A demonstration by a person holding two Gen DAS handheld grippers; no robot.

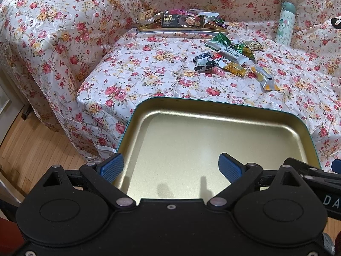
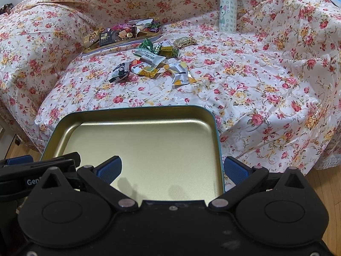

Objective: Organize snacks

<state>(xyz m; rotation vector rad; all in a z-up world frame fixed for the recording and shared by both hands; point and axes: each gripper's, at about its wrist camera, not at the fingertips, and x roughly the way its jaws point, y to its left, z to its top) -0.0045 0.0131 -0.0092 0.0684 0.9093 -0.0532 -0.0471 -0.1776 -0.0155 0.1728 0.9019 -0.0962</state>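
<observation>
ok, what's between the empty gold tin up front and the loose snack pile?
Nothing: only bare floral cloth separates the empty tin from the loose snacks. Both wrist views show it.

- Gold tin trays: two. One empty tray [image 1: 213,140] right under the hand-held gripper, one filled tray [image 1: 181,29] far ahead.
- Loose wrapped snacks [image 2: 149,64]: roughly ten, piled between the trays; exact count unclear.
- Bottle [image 2: 227,9]: one.
</observation>
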